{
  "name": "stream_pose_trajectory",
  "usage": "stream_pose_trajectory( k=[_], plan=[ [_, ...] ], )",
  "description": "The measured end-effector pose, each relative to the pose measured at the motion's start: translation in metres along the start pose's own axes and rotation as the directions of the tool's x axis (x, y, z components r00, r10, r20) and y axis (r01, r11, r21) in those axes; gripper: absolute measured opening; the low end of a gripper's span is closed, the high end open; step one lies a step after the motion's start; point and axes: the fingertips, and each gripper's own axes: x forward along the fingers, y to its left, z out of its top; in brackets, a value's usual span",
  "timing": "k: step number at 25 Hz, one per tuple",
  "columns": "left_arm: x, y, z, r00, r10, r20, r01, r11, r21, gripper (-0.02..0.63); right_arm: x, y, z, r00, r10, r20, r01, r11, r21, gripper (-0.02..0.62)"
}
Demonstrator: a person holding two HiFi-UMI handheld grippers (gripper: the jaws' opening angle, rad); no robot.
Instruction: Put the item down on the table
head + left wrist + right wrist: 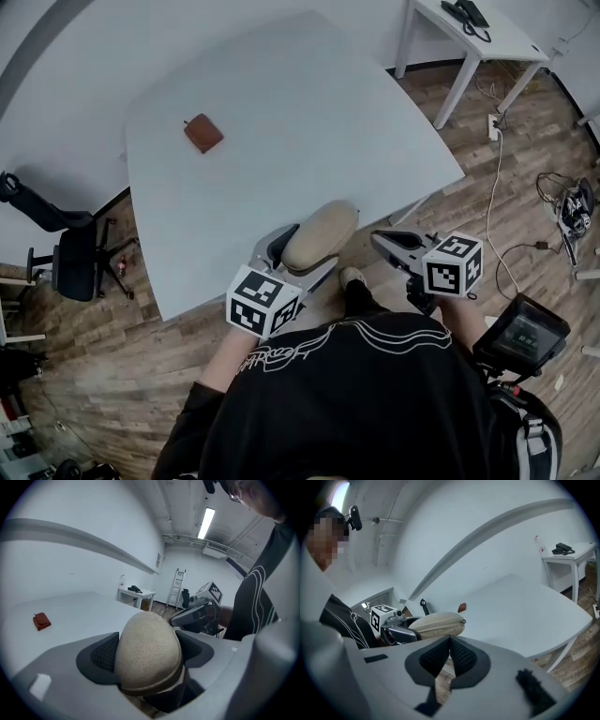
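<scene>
I am gripping a beige pouch (323,232) in my left gripper (300,258). Its dark mesh-textured pads (104,654) are pressing on both sides of it. The pouch is looking soft and rounded, with a felt-like nap. In the right gripper view a seam like a zip is running along its edge to a small pull at the tip. It is hanging in the air at the near edge of the table (309,122), not lying on it.

My right gripper (450,651) is sitting clenched with nothing in it, its ribbed pads meeting in a narrow V. It is hovering just beside the pouch, apart from it.

The table top is looking smooth, pale and matte, with rounded corners. A small brown wallet (202,132), flat and leathery, is lying well away near the far left side. Nothing is standing between the pouch and the bare surface ahead.

Around the table I am seeing a wood-plank floor (103,366), a black office chair (56,244) at the left, a white desk (487,37) carrying a dark phone (466,13), and loose cables (497,187) trailing at the right.
</scene>
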Motion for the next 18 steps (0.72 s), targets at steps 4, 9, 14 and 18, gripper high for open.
stream_pose_trajectory(
  k=[4, 9, 14, 18],
  plan=[
    [0.023, 0.033, 0.001, 0.999, 0.038, -0.023, -0.038, 0.999, 0.007, 0.383, 0.014, -0.025, 0.010, 1.000, 0.001, -0.022, 0.000, 1.000, 0.014, 0.008],
    [0.053, 0.077, 0.010, 0.996, 0.079, -0.041, -0.078, 0.997, 0.031, 0.383, 0.025, -0.051, 0.019, 0.999, -0.007, -0.043, 0.008, 1.000, 0.029, 0.008],
    [0.088, 0.107, 0.016, 0.993, 0.104, -0.052, -0.101, 0.993, 0.065, 0.383, 0.022, -0.079, 0.022, 0.998, -0.036, -0.048, 0.039, 0.997, 0.059, 0.008],
    [0.115, 0.131, 0.007, 0.990, 0.119, -0.076, -0.112, 0.990, 0.089, 0.383, 0.023, -0.096, 0.025, 0.997, -0.050, -0.053, 0.054, 0.995, 0.082, 0.008]
  ],
)
